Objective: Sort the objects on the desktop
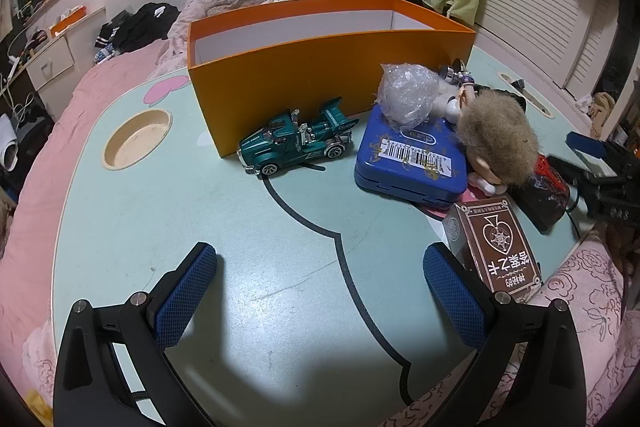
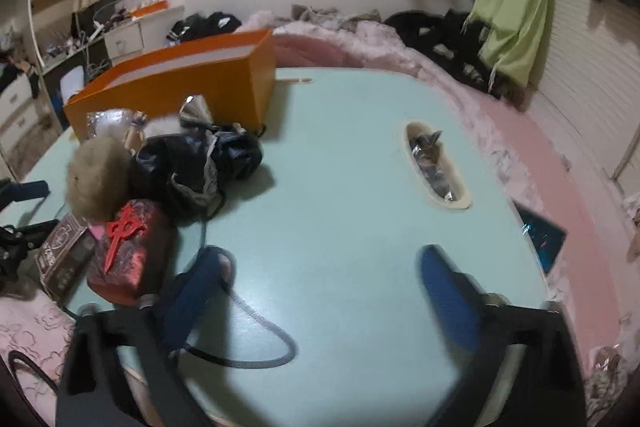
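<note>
While the orange box (image 1: 320,75) at the far side of the mint-green tabletop (image 1: 200,227) shows only bare white inner walls from this angle, the sorting looks barely begun, if begun at all; its floor is hidden, so I cannot say whether anything lies inside. Everything visible still sits outside it: a green toy truck (image 1: 294,143) right against the box's near wall, a blue tin (image 1: 412,163) to its right with a crinkled plastic-wrapped ball (image 1: 408,95) resting on top, a fuzzy-haired doll (image 1: 496,143) touching the tin's right edge, a brown card box (image 1: 496,247) nearer still, and a red-and-black box (image 2: 132,251) beside it. A heap of dark glossy fabric (image 2: 200,163) lies behind the doll in the right wrist view. The left tool (image 1: 320,291) hovers low over bare tabletop with its blue pads spread wide and nothing between them, the card box just beside its right pad. The right tool (image 2: 324,287), blurred, also stands fully apart and empty, with the red-and-black box close to its left finger. By my judgement every object remains to be moved.
</note>
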{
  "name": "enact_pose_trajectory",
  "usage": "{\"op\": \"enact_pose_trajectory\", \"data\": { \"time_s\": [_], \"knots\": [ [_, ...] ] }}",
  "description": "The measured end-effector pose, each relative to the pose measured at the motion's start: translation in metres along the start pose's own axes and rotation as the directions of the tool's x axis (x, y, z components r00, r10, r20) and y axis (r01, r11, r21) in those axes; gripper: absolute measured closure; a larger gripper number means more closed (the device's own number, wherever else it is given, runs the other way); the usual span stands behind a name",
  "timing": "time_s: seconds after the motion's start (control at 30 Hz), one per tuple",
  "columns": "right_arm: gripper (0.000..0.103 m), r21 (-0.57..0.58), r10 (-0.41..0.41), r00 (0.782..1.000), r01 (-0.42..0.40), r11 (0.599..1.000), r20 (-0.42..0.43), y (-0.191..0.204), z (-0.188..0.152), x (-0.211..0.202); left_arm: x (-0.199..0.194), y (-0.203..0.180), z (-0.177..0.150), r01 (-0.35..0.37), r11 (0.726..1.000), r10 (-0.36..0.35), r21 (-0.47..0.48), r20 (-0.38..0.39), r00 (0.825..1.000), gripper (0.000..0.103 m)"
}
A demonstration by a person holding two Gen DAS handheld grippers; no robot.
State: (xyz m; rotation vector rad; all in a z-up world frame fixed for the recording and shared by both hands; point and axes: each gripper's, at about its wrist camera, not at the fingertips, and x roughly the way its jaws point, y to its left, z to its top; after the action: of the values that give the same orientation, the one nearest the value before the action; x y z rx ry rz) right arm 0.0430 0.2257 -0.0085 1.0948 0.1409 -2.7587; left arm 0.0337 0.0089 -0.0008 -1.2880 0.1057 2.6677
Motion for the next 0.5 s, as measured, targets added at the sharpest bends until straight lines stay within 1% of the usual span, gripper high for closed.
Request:
{"op": "enact_pose_trajectory", "data": {
  "time_s": [0.27, 0.5],
  "knots": [
    [0.0, -0.002, 0.009, 1.0, -0.009, 1.0, 0.015, -0.0004, -0.0067, 0.0002, -0.0019, 0.0018, -0.0028, -0.004, 1.0, 0.004, -0.003, 0.002, 1.0, 0.0],
    [0.0, -0.002, 0.01, 1.0, -0.01, 1.0, 0.015, -0.0008, -0.0026, 0.0023, -0.003, -0.0001, -0.0031, -0.004, 1.0, 0.004, -0.002, 0.002, 1.0, 0.0]
  ]
}}
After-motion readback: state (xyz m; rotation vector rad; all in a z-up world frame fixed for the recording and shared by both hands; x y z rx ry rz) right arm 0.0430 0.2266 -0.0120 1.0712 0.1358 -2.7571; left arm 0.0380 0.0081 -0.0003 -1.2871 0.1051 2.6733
